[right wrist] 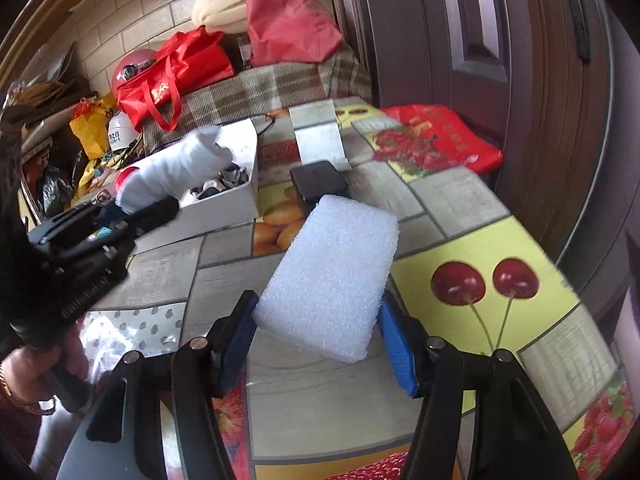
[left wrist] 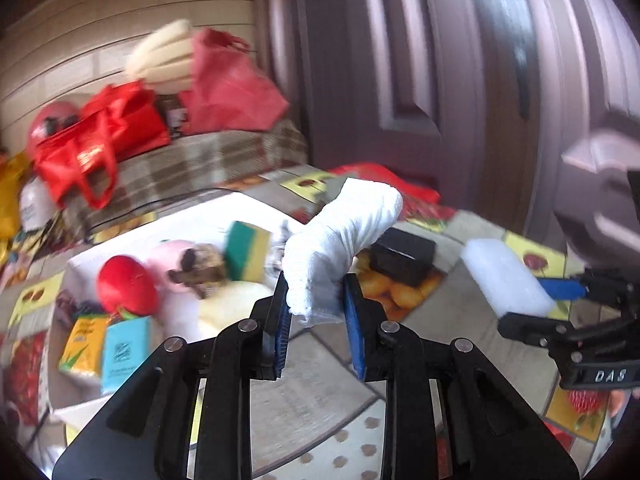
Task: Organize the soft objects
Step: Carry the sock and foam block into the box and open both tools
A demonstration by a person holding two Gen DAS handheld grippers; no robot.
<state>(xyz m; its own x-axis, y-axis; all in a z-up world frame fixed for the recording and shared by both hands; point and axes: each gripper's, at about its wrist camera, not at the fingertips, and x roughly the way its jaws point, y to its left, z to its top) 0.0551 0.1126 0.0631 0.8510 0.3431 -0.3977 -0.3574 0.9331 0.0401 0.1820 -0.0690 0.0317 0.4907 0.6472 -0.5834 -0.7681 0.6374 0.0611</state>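
Note:
My left gripper (left wrist: 315,300) is shut on a rolled white cloth (left wrist: 344,232) and holds it above the table, just right of a white box (left wrist: 80,264). The box holds a red ball (left wrist: 126,286), a pink plush toy (left wrist: 180,260), a green-and-yellow sponge (left wrist: 248,252) and other soft items. My right gripper (right wrist: 316,328) is shut on a white foam block (right wrist: 336,272) and holds it over the table. The left gripper (right wrist: 100,220) with the cloth (right wrist: 176,168) also shows in the right wrist view, near the box (right wrist: 224,204). The foam block (left wrist: 504,280) and right gripper (left wrist: 560,304) show in the left wrist view.
A black box (right wrist: 318,180) lies on the fruit-patterned tablecloth (right wrist: 480,240) beyond the foam. A red patterned bag (right wrist: 440,136) sits at the table's far right by the dark door (right wrist: 520,60). Red bags (right wrist: 176,76) and a cream cushion (right wrist: 220,4) pile on a plaid surface behind.

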